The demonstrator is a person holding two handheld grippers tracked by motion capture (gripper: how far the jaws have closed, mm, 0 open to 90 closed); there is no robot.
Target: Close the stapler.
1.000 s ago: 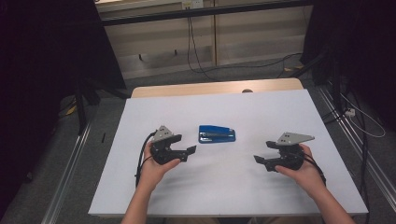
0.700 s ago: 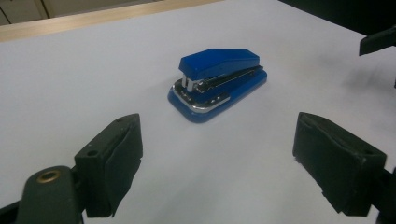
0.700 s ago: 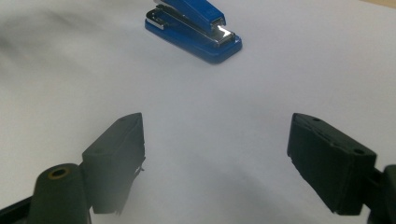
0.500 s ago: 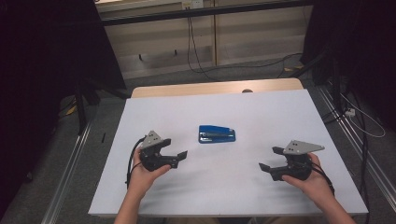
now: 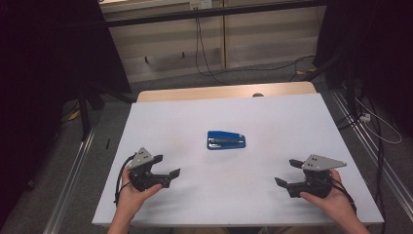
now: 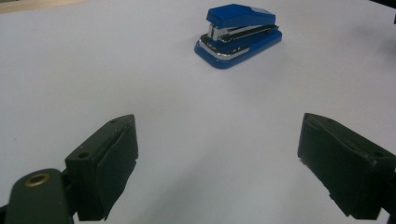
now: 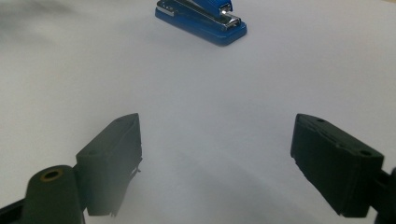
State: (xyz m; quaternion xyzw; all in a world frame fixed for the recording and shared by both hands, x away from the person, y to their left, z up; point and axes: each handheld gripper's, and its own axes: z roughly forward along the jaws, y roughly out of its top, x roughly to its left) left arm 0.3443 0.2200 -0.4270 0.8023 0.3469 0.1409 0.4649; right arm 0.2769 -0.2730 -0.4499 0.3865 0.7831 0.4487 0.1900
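1. One blue stapler [image 5: 226, 140] is seen lying flat on the white bench [image 5: 272, 112], about midway between left and right and a little farther away than both tools.
2. Its long axis is laid left to right across the bench in the high view, roughly parallel to the near edge.
3. Which end is the stapling mouth cannot be told from the high view; a silver strip is made out along its near side.
4. The left tool [image 5: 170, 178] is held over the near left part of the bench, well apart from the stapler. Its jaws have just been opening and are spread wide, with nothing between them.
5. The right tool [image 5: 288, 173] is held over the near right part, also well apart from the stapler. Its jaws have just been opening too and are spread, with bare bench between them.
6. From the left tool's view the stapler [image 6: 239, 35] is shown side-on and raised detail appears: a blue top arm over a silver channel and a blue base.
7. From the right tool's view the stapler [image 7: 201, 19] is cut by the top edge, and a shiny metal end facing right is picked out.
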